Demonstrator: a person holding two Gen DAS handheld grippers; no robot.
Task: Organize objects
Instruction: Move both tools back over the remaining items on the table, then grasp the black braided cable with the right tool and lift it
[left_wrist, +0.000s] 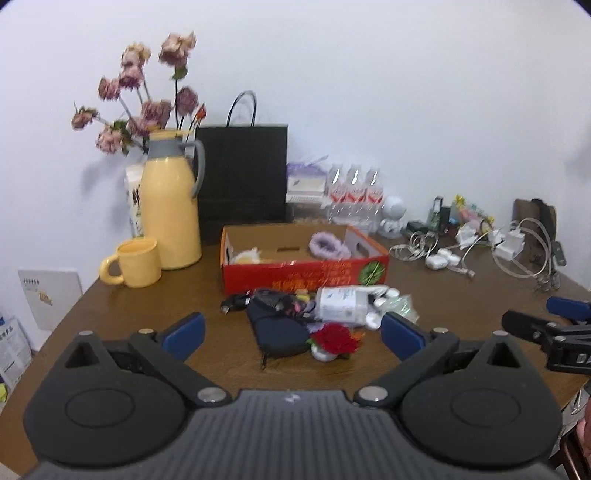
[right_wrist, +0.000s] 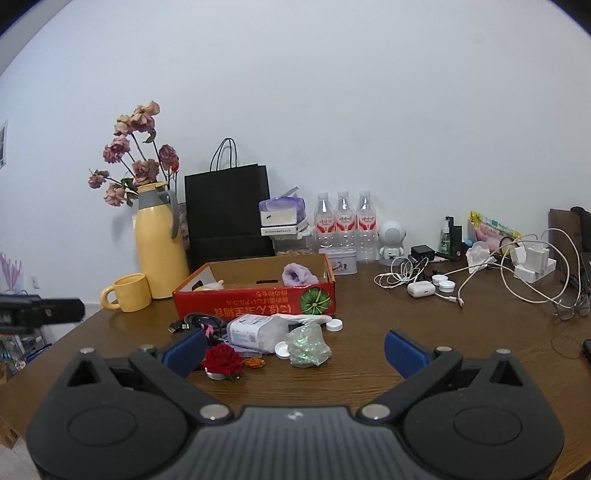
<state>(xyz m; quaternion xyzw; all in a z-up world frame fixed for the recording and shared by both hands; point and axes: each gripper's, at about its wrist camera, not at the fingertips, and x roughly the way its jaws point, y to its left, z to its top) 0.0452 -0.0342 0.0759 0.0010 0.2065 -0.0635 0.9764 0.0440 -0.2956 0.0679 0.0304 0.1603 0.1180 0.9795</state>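
On the brown table (right_wrist: 424, 354), going left to right, a yellow mug (right_wrist: 129, 293) stands just beside a yellow thermos jug (right_wrist: 157, 240), with a black paper bag (right_wrist: 227, 214) behind. Next comes the open red cardboard box (right_wrist: 255, 301), which holds a purple fluffy item (right_wrist: 297, 275) toward its right end and a pale item (right_wrist: 212, 286) at its left. Against its front lies the loose pile: black cables (right_wrist: 197, 321), a clear labelled bottle (right_wrist: 255, 334) on its side, a red rose (right_wrist: 223, 360), a crumpled iridescent wrapper (right_wrist: 306, 343) and white caps (right_wrist: 334, 325). Both grippers point slightly down at the pile from the near edge; the left gripper (left_wrist: 293, 332) and right gripper (right_wrist: 295, 349) stand wide apart, holding nothing. Bare tabletop lies right of the pile, before the chargers and cords (right_wrist: 524, 266).
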